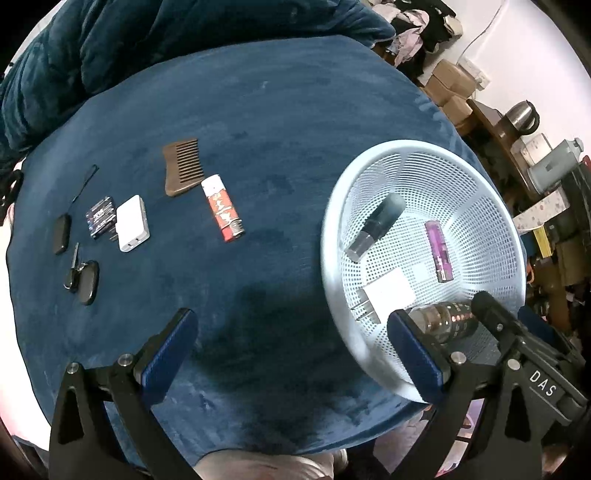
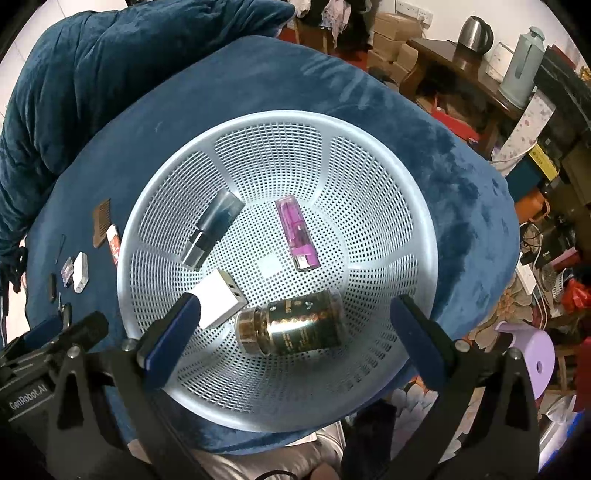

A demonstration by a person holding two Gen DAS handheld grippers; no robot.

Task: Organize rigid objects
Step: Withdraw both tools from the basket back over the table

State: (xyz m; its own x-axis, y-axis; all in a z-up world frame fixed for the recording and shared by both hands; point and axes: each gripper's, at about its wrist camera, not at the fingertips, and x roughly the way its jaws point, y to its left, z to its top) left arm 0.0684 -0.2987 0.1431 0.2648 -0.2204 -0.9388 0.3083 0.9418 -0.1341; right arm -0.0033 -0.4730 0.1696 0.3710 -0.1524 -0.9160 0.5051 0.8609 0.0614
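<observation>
A pale blue mesh basket stands on the blue velvet table. In it lie a brown jar, a white charger, a purple lighter and a dark clear-capped tube. My right gripper hangs open over the jar and touches nothing. My left gripper is open above bare cloth left of the basket. Farther left lie a red lighter, a brown comb, a white power bank, a battery pack and dark keys.
A crumpled blue blanket lies along the table's far side. To the right a wooden side table carries a kettle and a flask, with boxes behind. A purple stool stands at the lower right.
</observation>
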